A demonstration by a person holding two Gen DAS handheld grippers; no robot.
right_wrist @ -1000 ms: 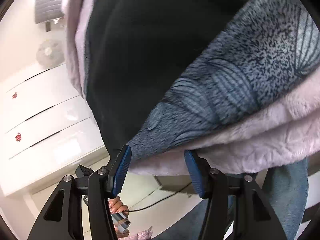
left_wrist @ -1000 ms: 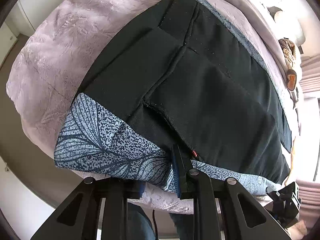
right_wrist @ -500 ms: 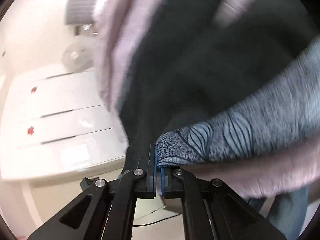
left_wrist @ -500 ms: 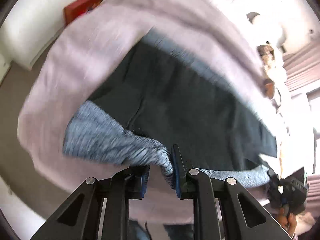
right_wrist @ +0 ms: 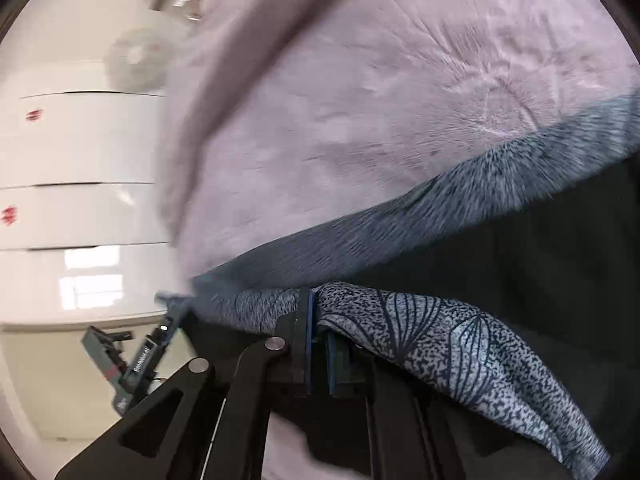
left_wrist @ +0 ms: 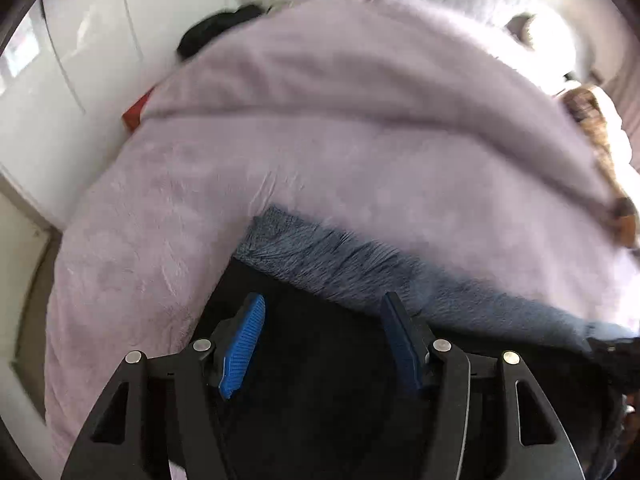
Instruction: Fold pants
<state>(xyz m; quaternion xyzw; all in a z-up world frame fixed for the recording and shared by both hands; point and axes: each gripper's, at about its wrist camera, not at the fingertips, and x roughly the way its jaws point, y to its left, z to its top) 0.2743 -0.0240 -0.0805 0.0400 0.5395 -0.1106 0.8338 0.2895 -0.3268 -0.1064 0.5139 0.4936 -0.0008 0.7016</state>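
The pants are black with a blue-grey leaf-print band and lie on a pale lilac plush blanket. My left gripper is open, its blue pads spread over the black cloth with nothing between them. In the right wrist view the pants show black with the print band along their far edge. My right gripper is shut on a fold of the leaf-print hem, which drapes to the right over the black cloth.
White drawers stand left of the bed in the right wrist view. A white wardrobe and a dark object are at the far left. The other gripper's body shows lower left. Brown items lie at far right.
Both grippers carried the near hem up and over toward the far edge. My left gripper has opened and let go of the hem. My right gripper closed on the hem and still holds it.
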